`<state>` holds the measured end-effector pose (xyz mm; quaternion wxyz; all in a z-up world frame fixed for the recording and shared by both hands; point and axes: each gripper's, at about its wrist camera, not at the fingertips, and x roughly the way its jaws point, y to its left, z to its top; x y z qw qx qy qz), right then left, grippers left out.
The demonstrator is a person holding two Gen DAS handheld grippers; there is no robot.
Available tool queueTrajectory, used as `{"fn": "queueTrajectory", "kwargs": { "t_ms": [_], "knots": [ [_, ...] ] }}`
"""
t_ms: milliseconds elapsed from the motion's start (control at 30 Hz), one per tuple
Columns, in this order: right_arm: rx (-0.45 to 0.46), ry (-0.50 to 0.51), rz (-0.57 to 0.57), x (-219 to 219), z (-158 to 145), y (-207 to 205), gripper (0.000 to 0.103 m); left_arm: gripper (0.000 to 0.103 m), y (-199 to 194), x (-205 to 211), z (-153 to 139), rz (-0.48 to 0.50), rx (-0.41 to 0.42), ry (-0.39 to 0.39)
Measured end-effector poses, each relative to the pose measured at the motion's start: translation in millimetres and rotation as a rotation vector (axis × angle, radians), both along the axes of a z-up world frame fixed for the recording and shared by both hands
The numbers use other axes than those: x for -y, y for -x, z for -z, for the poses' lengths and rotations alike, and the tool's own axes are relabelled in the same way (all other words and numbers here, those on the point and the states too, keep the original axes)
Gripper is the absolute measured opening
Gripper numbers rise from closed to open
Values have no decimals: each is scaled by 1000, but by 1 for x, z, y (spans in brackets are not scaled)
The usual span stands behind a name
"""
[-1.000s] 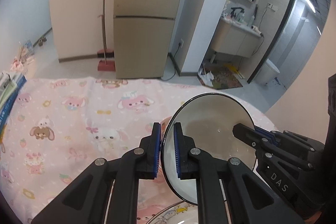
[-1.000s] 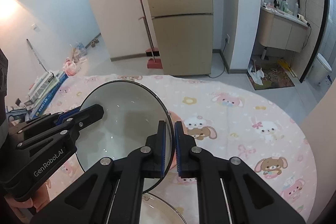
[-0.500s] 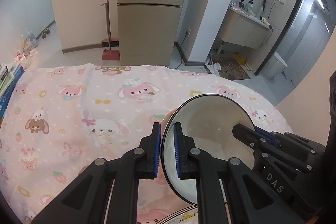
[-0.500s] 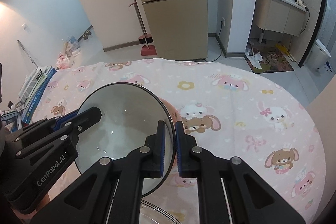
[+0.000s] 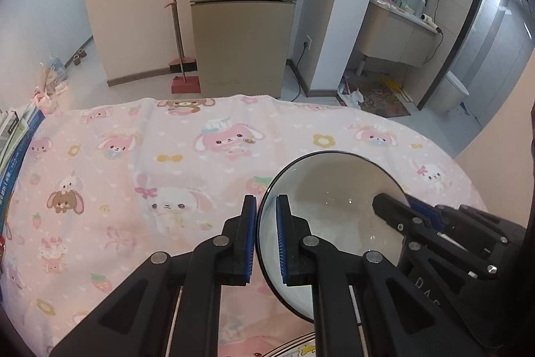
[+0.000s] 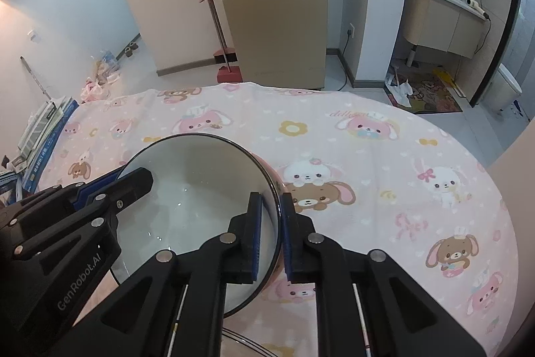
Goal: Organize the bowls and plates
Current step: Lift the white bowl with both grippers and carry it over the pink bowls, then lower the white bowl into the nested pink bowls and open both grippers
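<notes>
While it hangs over the pink cartoon-print tablecloth (image 5: 174,156), the white dark-rimmed ceramic bowl (image 5: 334,199) is gripped on opposite rims. The left gripper (image 5: 266,236) and right gripper (image 6: 271,233) both pinch it.

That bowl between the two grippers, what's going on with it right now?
A person holds one white bowl with a dark rim and pink outside in both handheld grippers. The left gripper is clamped on the bowl's left rim, and the right gripper on the opposite rim. The bowl hangs above the pink cartoon-animal tablecloth. Directly below it, at the bottom edge of both views, the rim of another dish shows; the bowl may be headed onto it.
</notes>
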<state>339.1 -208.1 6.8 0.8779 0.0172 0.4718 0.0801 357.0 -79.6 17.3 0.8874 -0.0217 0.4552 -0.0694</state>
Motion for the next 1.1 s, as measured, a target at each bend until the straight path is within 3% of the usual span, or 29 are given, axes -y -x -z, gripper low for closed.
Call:
{"fn": "queueTrajectory", "kwargs": {
  "t_ms": [200,567,700,1000,1067,1100],
  "knots": [
    [2,32,4,0,2,-1,10,11,-5,-2,9,-3,-38,12],
    [0,74,-9,-8,1,-2,12,11,-4,-9,-1,-1,-20,30],
    [3,81,-12,-10,0,-2,13,11,0,-8,-7,36,-22,93],
    [20,-13,-19,6,-18,4,14,11,11,-14,-30,-45,49,33],
    [30,-49,-28,9,-24,7,14,11,19,-21,-45,-75,104,16],
    [34,-64,-33,10,-28,9,14,17,23,-25,-51,-85,128,26]
  ]
}}
